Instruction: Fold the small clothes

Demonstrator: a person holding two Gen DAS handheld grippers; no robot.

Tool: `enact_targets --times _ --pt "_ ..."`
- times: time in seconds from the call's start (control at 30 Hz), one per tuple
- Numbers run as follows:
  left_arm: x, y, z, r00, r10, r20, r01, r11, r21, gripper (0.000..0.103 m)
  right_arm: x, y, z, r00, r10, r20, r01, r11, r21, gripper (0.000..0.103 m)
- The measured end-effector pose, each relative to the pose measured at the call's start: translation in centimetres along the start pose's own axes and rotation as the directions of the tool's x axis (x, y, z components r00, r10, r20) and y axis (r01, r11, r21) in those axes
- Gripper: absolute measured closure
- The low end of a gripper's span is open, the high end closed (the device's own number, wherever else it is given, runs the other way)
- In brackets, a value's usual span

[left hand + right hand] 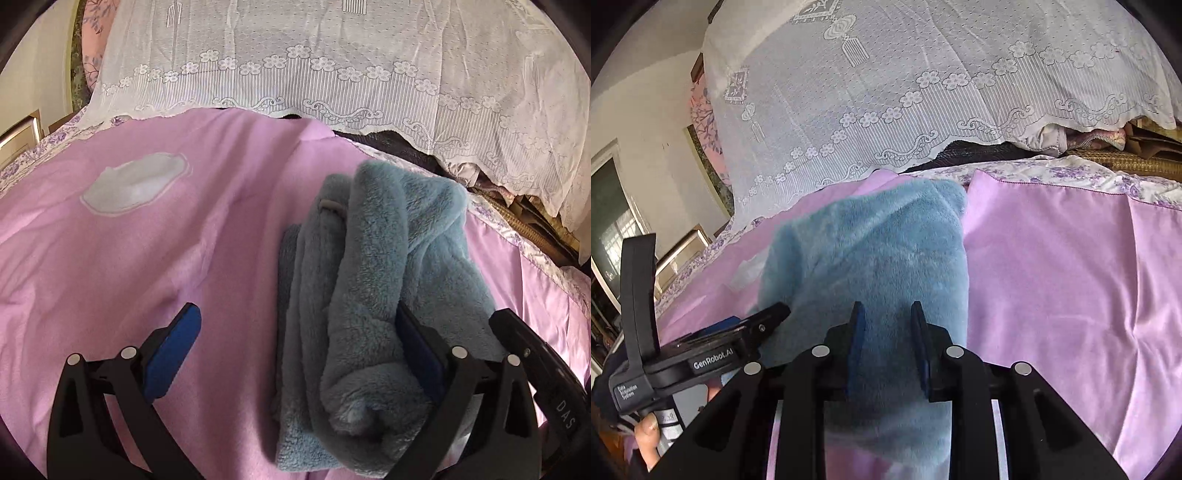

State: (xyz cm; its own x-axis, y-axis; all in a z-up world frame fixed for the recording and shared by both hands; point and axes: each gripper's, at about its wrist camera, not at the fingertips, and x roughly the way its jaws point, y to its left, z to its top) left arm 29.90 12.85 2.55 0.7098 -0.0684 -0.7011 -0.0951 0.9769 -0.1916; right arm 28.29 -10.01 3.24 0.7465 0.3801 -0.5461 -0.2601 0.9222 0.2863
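A fluffy blue-grey garment (369, 280) lies bunched in a long heap on the pink bedspread (147, 258). My left gripper (295, 339) is open wide; its right finger (417, 354) touches the garment's right side and its left finger (173, 350) hangs over bare bedspread. In the right wrist view the same garment (871, 254) fills the centre. My right gripper (888, 332) is shut on a fold of the garment, with fleece between the two blue pads. The left gripper's body (701, 354) shows at the lower left of that view.
A white lace cover (332, 66) drapes over a pile at the back of the bed. A white patch (136, 182) is on the bedspread at left. A floral sheet edge (1071, 173) and woven items (1126, 158) lie at the back right. A window and wall are at far left.
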Motion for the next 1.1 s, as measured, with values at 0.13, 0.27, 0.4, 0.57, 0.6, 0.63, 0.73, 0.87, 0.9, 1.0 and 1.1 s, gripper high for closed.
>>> enact_targets --times 0.13,0.27,0.4,0.57,0.6,0.63,0.73,0.87,0.9,1.0,1.1 --pt "1.0 1.0 -1.1 0.997 -0.048 -0.058 0.046 0.998 -0.036 0.004 -0.1 0.8 -2.1 0.998 -0.063 -0.010 0.061 0.994 -0.092 0.076" --pt "-0.4 1.7 -2.3 0.995 -0.088 -0.055 0.083 0.993 -0.083 0.004 -1.8 0.6 -2.8 0.999 -0.047 0.002 0.047 0.998 -0.049 0.074" --pt "-2.7 1.0 -3.7 0.999 -0.043 -0.008 0.042 0.998 -0.047 0.004 -3.2 0.4 -3.9 0.999 -0.049 0.005 0.049 0.998 -0.038 0.070" --pt "-5.4 0.6 -5.2 0.999 -0.015 0.042 0.017 0.999 -0.029 0.005 -4.2 -0.1 -5.5 0.999 -0.034 -0.020 0.034 0.999 0.006 0.068" --pt "-5.9 0.6 -5.3 0.999 -0.014 0.052 0.015 1.000 -0.027 0.005 -4.5 -0.1 -5.7 0.999 -0.034 -0.018 0.034 0.999 0.013 0.068" --pt "-6.4 0.6 -5.5 0.998 -0.007 0.062 0.009 1.000 -0.023 0.005 -4.8 0.0 -5.9 0.999 -0.036 -0.012 0.036 0.999 0.015 0.068" --pt "-7.4 0.1 -5.8 0.995 0.016 0.094 -0.016 1.000 0.002 0.005 -6.0 0.6 -6.3 0.998 -0.044 0.035 0.044 0.999 -0.002 0.068" --pt "-8.0 -0.7 -5.2 0.989 0.052 0.139 -0.058 0.998 0.037 0.005 -6.6 2.0 -6.3 0.995 -0.058 0.078 0.063 0.996 -0.069 0.068" --pt "-8.0 -0.9 -4.8 0.987 0.057 0.148 -0.065 0.997 0.044 0.005 -6.6 2.4 -6.3 0.995 -0.058 0.082 0.066 0.994 -0.088 0.068" --pt "-7.7 -1.5 -3.5 0.981 0.075 0.179 -0.088 0.994 0.064 0.005 -6.6 3.5 -6.1 0.993 -0.060 0.102 0.073 0.988 -0.138 0.068" --pt "-7.1 -2.1 -2.0 0.977 0.077 0.199 -0.094 0.992 0.079 0.005 -6.4 4.3 -5.7 0.990 -0.065 0.123 0.087 0.979 -0.183 0.068"
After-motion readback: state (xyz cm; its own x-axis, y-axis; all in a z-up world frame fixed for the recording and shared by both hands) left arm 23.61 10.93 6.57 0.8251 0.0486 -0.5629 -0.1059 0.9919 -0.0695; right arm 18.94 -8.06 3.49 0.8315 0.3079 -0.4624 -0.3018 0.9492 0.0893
